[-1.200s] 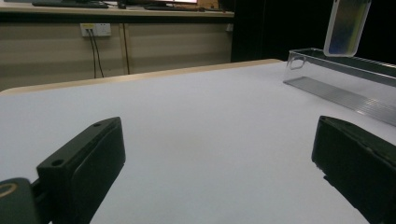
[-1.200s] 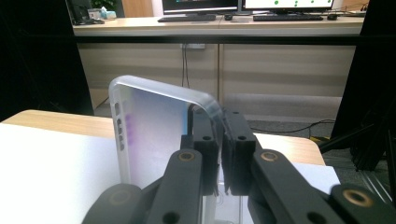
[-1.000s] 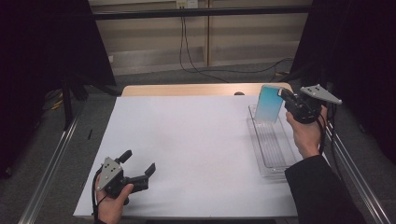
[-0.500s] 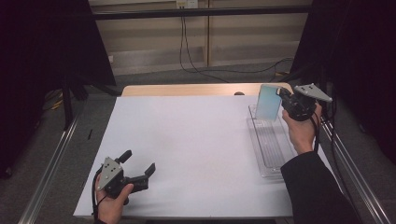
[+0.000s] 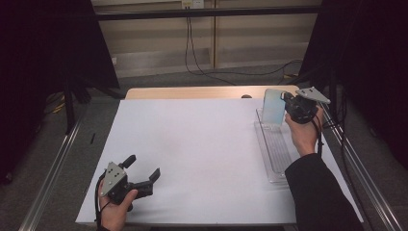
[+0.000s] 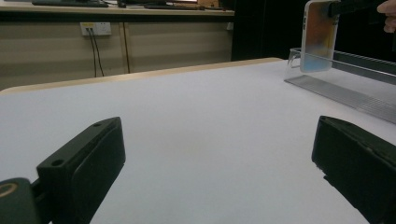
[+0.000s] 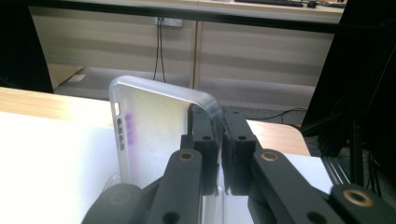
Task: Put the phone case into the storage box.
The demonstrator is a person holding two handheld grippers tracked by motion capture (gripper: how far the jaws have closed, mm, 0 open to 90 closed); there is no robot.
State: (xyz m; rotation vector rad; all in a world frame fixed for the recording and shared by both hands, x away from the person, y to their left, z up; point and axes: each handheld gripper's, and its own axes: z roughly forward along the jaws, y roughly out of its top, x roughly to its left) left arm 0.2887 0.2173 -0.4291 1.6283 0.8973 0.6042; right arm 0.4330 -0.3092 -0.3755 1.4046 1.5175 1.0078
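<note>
Right gripper (image 5: 287, 107) raised at table's far right, clamping edge of translucent phone case (image 5: 273, 107), case upright over far end of clear tray (image 5: 272, 159). Left gripper (image 5: 142, 172) low near front-left of white table (image 5: 202, 144), jaws spread wide, gripping nothing. Case's lower edge hidden behind right gripper's jaws in right gripper view; contact with tray unclear.

I see a frosted translucent plastic phone case (image 7: 154, 135) and a clear glossy plastic rack (image 5: 272, 149). The table (image 5: 192, 144) looks matt white, with a wooden edge.

Left gripper (image 5: 144, 177): jaws apart, near table's (image 5: 202, 144) front-left corner.
Right gripper (image 5: 287, 107): holds pale phone case (image 5: 273, 107) upright over clear tray's (image 5: 274, 149) far end, right edge.
</note>
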